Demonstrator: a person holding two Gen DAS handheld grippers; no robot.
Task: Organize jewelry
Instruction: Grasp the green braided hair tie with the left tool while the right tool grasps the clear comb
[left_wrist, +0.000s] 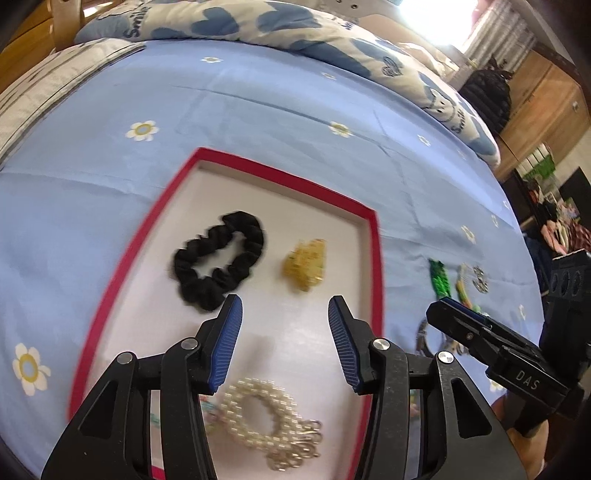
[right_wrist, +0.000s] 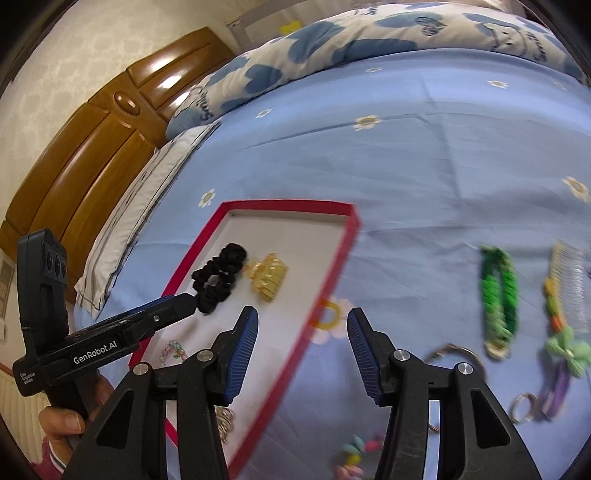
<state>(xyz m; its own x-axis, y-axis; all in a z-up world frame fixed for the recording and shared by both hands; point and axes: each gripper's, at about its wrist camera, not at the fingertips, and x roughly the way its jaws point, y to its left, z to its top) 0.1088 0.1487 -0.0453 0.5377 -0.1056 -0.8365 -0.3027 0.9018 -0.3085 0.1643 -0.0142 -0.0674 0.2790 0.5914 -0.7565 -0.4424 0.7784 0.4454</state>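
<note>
Partly done. The left gripper (left_wrist: 285, 314) hangs over the red-rimmed tray (left_wrist: 375, 236), jaws parted, nothing between them. Below it, in the tray, lies a pearl bracelet (left_wrist: 258, 417); farther in, a black scrunchie (left_wrist: 218, 258) and an amber claw clip (left_wrist: 306, 267). The right gripper (right_wrist: 301, 325), also apart and empty, straddles the tray's edge. On the bedsheet (right_wrist: 424, 166) a green braided band (right_wrist: 498, 291), comb clip (right_wrist: 565, 273) and rings remain unsorted.

Both the left gripper (left_wrist: 285, 308) and right gripper (right_wrist: 302, 320) point steeply downward, jaws apart and empty.
</note>
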